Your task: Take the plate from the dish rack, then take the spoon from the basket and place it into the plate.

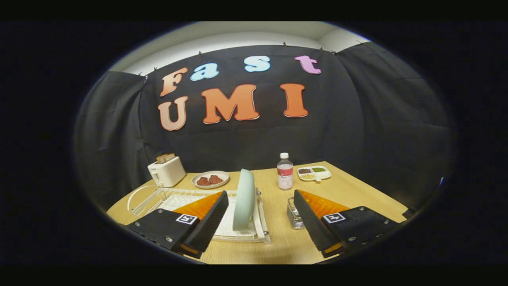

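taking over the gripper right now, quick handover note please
Gripper: open, holding nothing, fingers spread either side of the plate.
Plate: pale green, standing on edge in the white dish rack, just ahead between the fingers.
Basket: small wire one on the table right of the rack, partly behind the right finger; I cannot make out the spoon in it.
Done: nothing yet.
Left: grip the plate and lift it out, then take the spoon and put it in the plate.
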{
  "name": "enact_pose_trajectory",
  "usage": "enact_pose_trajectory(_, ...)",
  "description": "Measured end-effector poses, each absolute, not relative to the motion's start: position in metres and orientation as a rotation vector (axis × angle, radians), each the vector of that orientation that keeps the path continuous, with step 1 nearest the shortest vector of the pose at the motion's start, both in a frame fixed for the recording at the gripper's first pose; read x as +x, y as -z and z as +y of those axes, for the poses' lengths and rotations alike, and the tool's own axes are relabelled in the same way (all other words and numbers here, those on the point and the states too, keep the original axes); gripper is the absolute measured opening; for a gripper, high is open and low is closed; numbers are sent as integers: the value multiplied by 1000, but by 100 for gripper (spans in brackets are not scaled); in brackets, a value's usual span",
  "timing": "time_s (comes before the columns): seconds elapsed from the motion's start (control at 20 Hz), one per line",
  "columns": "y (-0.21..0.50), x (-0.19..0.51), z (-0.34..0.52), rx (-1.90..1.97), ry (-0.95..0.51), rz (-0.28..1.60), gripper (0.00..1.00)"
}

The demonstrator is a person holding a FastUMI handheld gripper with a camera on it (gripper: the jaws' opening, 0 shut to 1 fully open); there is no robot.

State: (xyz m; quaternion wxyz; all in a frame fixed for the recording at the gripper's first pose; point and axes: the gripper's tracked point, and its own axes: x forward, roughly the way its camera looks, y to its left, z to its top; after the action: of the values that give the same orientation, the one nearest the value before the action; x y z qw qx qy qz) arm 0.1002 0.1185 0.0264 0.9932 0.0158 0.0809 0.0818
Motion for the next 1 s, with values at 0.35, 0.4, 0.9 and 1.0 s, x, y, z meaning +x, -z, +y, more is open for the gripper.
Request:
enact_pose_trajectory(0.35, -6, 163, 154, -14, -184, 306, 98)
enact_pose_trajectory(0.4, 3, 170, 154, -29, -171, 333, 95)
enact_pose_trajectory(0.9, 37, 174, 155, -168, -65, 430, 34)
enact_pose_trajectory(1.0, 29, 177, 150, -206, -10, 397, 32)
